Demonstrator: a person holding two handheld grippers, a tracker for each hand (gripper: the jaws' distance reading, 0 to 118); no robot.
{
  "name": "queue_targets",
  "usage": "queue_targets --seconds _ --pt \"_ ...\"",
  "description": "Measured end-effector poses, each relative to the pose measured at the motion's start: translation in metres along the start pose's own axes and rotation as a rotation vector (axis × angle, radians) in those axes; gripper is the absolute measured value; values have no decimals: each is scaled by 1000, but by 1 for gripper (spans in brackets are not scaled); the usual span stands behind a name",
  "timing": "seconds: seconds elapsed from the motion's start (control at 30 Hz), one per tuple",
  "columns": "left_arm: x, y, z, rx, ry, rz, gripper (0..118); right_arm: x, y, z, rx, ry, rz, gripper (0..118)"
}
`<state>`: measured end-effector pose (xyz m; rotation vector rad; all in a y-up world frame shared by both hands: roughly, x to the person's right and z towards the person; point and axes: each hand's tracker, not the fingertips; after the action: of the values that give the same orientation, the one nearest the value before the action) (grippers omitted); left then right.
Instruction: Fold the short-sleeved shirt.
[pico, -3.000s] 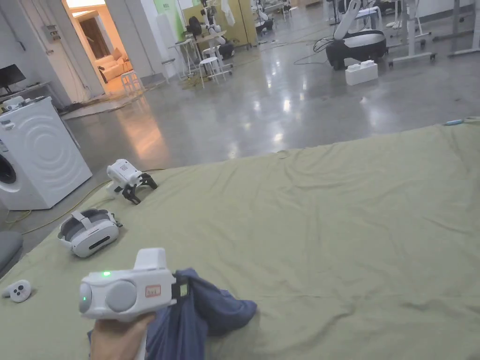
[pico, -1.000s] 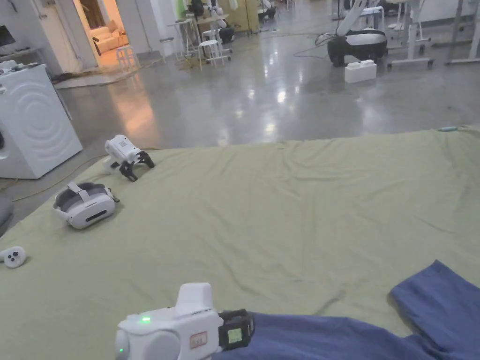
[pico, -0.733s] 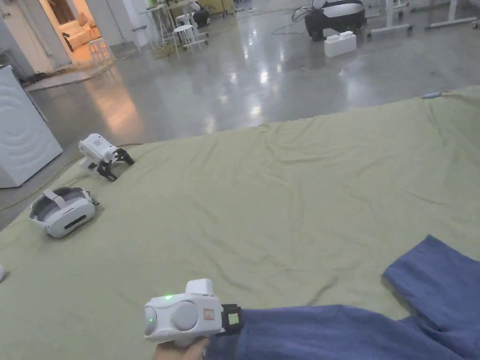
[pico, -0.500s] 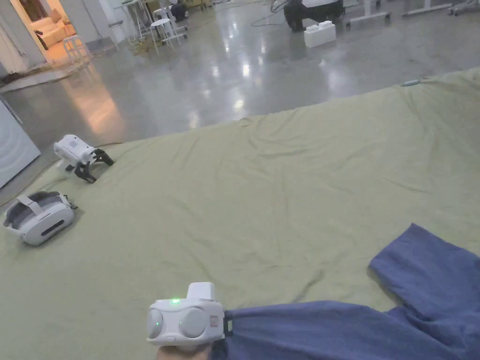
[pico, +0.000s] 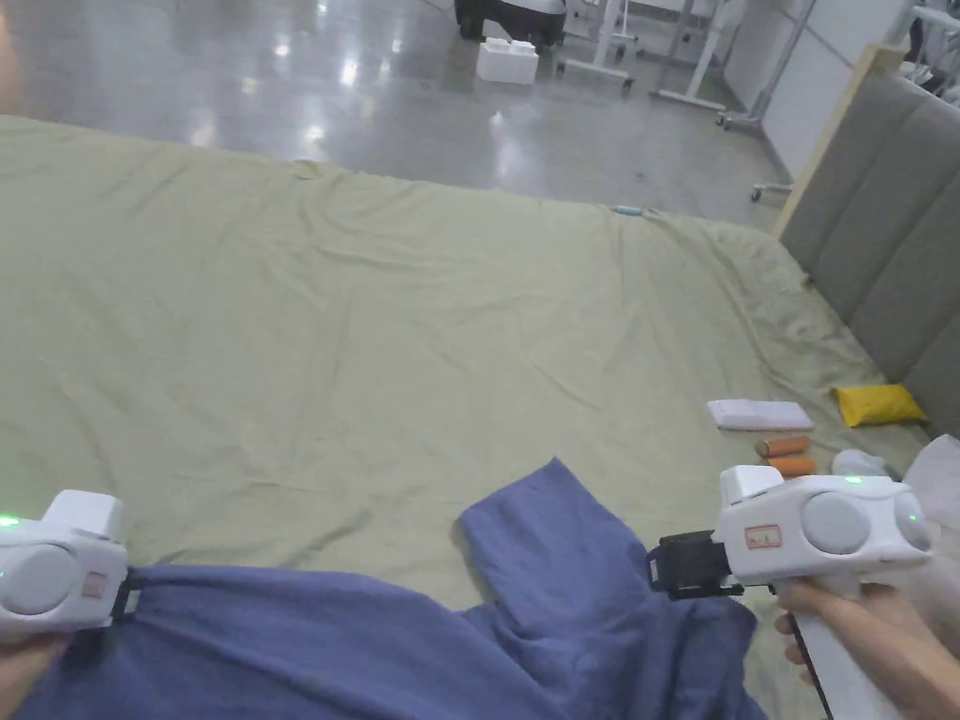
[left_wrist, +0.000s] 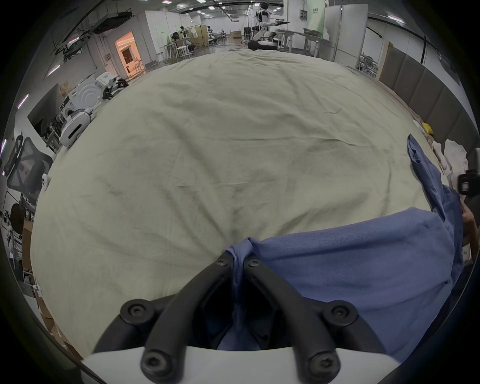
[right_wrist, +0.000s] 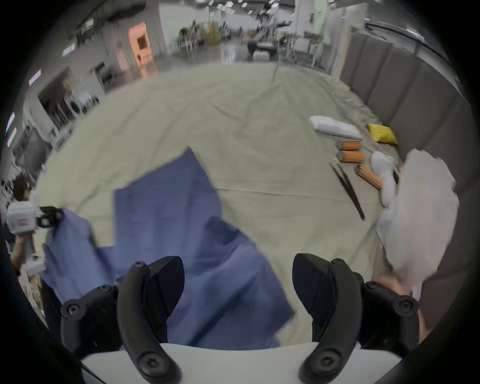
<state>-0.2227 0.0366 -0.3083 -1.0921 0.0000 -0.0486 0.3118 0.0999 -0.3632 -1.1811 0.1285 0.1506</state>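
At the left, the left gripper (left_wrist: 237, 262) has both jaws pinched on a bunched edge of the blue shirt (pico: 375, 637), which lies spread across the near part of a green sheet (pico: 375, 309), one sleeve (pico: 553, 534) pointing away. At the right, the right gripper (right_wrist: 237, 283) hovers over the shirt's other side, jaws wide apart and holding nothing; orange tubes (pico: 786, 455) and a yellow pouch (pico: 877, 405) lie beyond

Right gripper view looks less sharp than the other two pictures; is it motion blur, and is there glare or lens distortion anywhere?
Right gripper view: smeared as by motion, the white cloth most; the open right gripper stays fairly crisp. Left gripper view: sharp but fisheye-bent, the left gripper shut on the blue shirt. Head view: sharp, with lamp glare on the polished floor.
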Motion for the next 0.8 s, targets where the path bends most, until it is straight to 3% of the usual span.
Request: queue_targets --seconds 0.13,0.23,0.27,0.37,0.4,0.47,0.57,0.8 --pt "-3 2 1 -10 -20 16 3 -4 24 -59 -213 -28 92 89" --pt "-4 2 -2 -8 -27 27 3 -22 22 -75 -216 -62 147 86" --pt "-4 2 -2 -6 -26 29 3 -24 20 -71 -209 -63 154 79" --pt "4 -1 5 0 -19 12 3 -24 19 -56 -189 19 145 29" --pt "5 -2 6 4 -16 8 3 -26 17 -54 -183 15 151 2" --pt "2 -3 5 17 -17 8 3 -32 10 -51 -145 -15 193 1" --pt "-10 -5 30 74 -65 67 1 -34 4 -29 -71 -22 172 1" --pt "-56 -18 186 427 -171 83 0 -19 -42 131 374 97 -20 1"
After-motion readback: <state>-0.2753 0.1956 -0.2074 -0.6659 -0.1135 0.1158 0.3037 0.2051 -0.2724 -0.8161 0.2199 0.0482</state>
